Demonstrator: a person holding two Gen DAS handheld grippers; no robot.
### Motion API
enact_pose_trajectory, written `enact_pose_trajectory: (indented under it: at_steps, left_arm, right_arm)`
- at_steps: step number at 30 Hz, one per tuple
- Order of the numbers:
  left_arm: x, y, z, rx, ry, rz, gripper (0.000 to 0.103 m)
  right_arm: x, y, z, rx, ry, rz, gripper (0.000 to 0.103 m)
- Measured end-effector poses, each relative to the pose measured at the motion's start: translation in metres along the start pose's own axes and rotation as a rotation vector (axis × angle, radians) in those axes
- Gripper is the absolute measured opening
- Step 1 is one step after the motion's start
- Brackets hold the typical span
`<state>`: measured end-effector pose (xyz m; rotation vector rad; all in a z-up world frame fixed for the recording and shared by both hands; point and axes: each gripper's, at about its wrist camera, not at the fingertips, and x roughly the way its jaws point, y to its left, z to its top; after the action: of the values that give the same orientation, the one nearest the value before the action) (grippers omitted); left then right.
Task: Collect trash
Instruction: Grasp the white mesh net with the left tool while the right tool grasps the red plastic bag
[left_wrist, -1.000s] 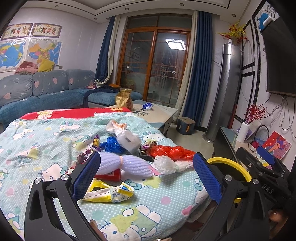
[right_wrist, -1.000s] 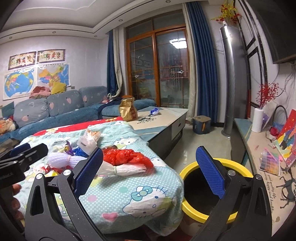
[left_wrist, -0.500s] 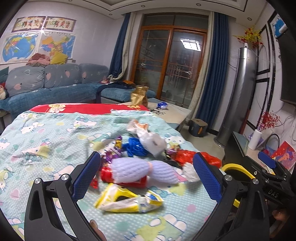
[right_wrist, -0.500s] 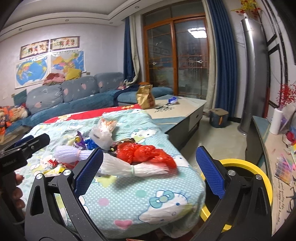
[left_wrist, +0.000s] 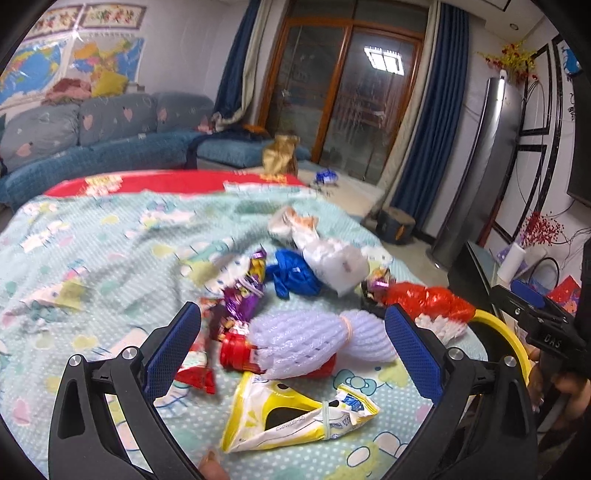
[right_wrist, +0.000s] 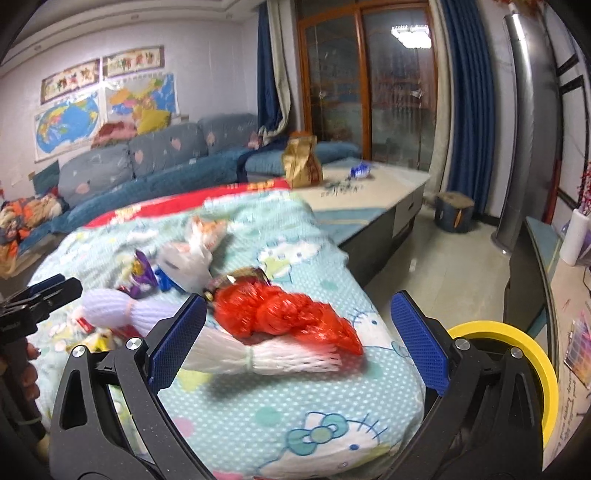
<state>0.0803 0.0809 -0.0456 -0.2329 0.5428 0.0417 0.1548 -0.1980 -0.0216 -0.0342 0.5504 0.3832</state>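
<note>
Trash lies on a table with a teal cartoon cloth (left_wrist: 110, 258). My left gripper (left_wrist: 293, 349) is open over a pale purple foam net (left_wrist: 317, 343), a red wrapper (left_wrist: 240, 352) and a yellow packet (left_wrist: 291, 413). Behind them are purple candy wrappers (left_wrist: 242, 295), a blue bag (left_wrist: 293, 275) and a white bag (left_wrist: 334, 258). My right gripper (right_wrist: 299, 345) is open over a red plastic bag (right_wrist: 284, 314) and a white foam net (right_wrist: 258, 356). A yellow-rimmed bin (right_wrist: 517, 369) stands by the table's right edge; it also shows in the left wrist view (left_wrist: 506, 343).
A blue sofa (right_wrist: 155, 166) runs along the back wall. A low table (right_wrist: 369, 192) with a gold bag (right_wrist: 301, 160) stands behind. A TV stand (right_wrist: 546, 280) is at the right, with bare floor (right_wrist: 443, 266) between.
Both grippers have moved forward and down, closer to the trash. The foam net and red bag now sit between the fingers. Both stay open.
</note>
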Motion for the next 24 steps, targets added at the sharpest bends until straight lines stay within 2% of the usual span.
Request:
enact_pose_trajectory:
  at_steps: [1,4,6,8,10,15,18,21,24]
  left_arm:
    - [0.005,-0.001,-0.001,0.002,0.014,-0.004,0.096]
    - [0.019,-0.001,-0.006,-0.010,0.057,-0.015,0.093]
    - [0.025,-0.001,-0.009,-0.020,0.082,-0.021,0.083]
    - [0.029,-0.003,-0.011,-0.019,0.101,-0.025,0.081]
    - [0.031,-0.005,-0.013,-0.011,0.110,-0.028,0.076]
    - [0.028,-0.009,-0.014,0.004,0.114,-0.025,0.052]
    - [0.026,-0.013,-0.013,0.012,0.116,-0.042,0.044]
    - [0.024,-0.019,-0.011,0.023,0.112,-0.051,0.029]
    - [0.018,-0.022,-0.007,0.020,0.091,-0.060,0.022]
  right_arm:
    - [0.005,-0.004,-0.001,-0.007,0.023,0.005,0.092]
    - [0.018,-0.012,-0.003,-0.013,0.076,0.019,0.082]
    - [0.029,-0.016,-0.004,-0.016,0.114,0.029,0.077]
    - [0.039,-0.019,-0.005,-0.026,0.149,0.042,0.073]
    - [0.047,-0.019,-0.007,-0.035,0.173,0.051,0.065]
    - [0.056,-0.022,-0.008,-0.020,0.205,0.094,0.024]
    - [0.053,-0.026,-0.010,-0.012,0.202,0.103,0.011]
    - [0.048,-0.030,-0.009,0.011,0.185,0.115,0.007]
    - [0.039,-0.034,-0.006,0.032,0.156,0.120,0.005]
